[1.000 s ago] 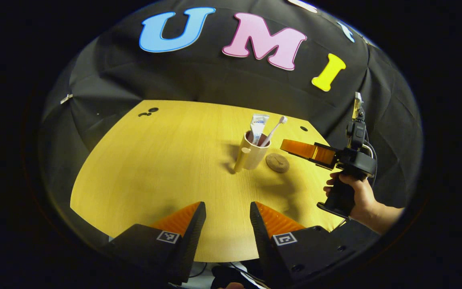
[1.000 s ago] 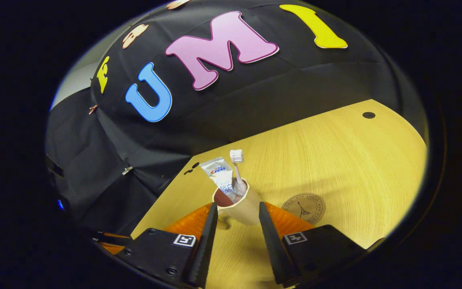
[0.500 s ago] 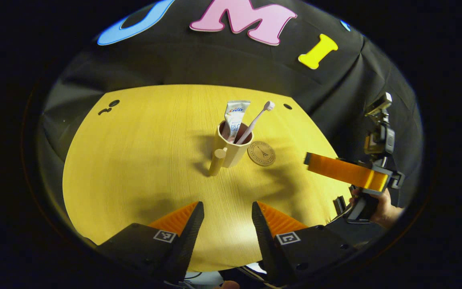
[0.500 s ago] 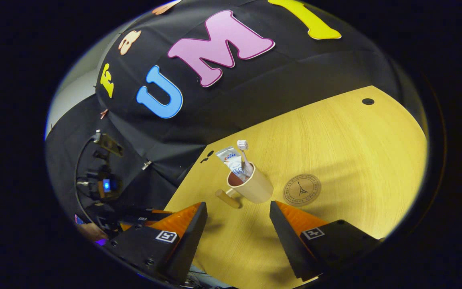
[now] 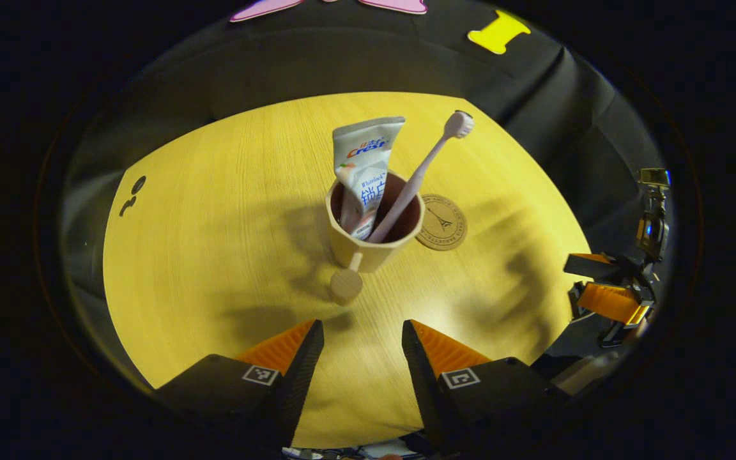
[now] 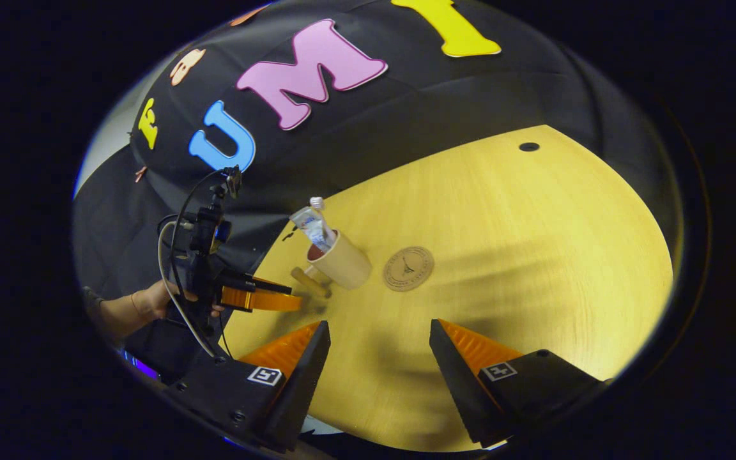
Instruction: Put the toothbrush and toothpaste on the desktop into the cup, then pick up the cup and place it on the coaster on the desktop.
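A beige cup [image 5: 371, 252] stands upright on the yellow wooden table [image 5: 214, 243], its stick handle [image 5: 346, 283] pointing toward my left gripper [image 5: 360, 329]. A white toothpaste tube [image 5: 363, 169] and a pale pink toothbrush [image 5: 420, 176] lean inside it. A round brown coaster [image 5: 444, 221] lies just right of the cup. My left gripper is open, a short way in front of the handle, holding nothing. In the right gripper view the cup [image 6: 342, 263], coaster [image 6: 409, 268] and left gripper [image 6: 278, 300] sit farther off. My right gripper [image 6: 377, 332] is open and holds nothing.
The right gripper [image 5: 604, 287] shows at the table's right edge in the left gripper view. A hand [image 6: 151, 300] holds the left gripper at the table's left edge in the right gripper view. Small dark holes [image 5: 131, 195] mark the tabletop. Black cloth walls surround the table.
My left gripper has moved in close to the cup's handle. My right gripper has opened wider and drawn back from the cup toward the table's right edge.
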Motion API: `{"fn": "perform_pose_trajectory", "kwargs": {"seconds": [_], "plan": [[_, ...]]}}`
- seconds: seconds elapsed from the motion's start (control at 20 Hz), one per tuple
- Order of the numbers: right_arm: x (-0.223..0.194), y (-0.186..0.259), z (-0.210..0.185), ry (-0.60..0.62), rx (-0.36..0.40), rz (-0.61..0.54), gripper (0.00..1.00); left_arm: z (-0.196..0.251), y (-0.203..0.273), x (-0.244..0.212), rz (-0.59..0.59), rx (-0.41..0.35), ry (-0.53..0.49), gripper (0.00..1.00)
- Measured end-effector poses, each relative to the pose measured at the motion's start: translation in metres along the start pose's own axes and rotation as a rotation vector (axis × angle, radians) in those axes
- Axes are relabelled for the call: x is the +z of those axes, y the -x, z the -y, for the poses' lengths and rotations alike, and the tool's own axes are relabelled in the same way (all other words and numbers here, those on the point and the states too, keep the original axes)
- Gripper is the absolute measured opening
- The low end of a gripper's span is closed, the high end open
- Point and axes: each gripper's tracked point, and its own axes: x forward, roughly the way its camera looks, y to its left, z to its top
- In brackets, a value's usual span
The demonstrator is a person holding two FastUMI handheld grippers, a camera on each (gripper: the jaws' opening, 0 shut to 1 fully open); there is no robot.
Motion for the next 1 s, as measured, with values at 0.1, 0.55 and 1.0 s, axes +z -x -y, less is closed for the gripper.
{"fn": "perform_pose_trajectory", "kwargs": {"seconds": [0.1, 0.55, 1.0], "plan": [[-0.001, 0.007, 0.01, -0.046, -0.013, 0.003, 0.96, -0.006, -0.012, 0.006, -0.022, 0.024, -0.01, 0.77], [-0.001, 0.013, 0.046, -0.11, -0.059, -0.009, 0.97, -0.012, -0.043, 0.019, -0.125, 0.047, -0.055, 0.77], [-0.003, 0.011, 0.064, -0.147, -0.074, -0.018, 0.97, -0.012, -0.06, 0.032, -0.175, 0.071, -0.073, 0.48]]}}
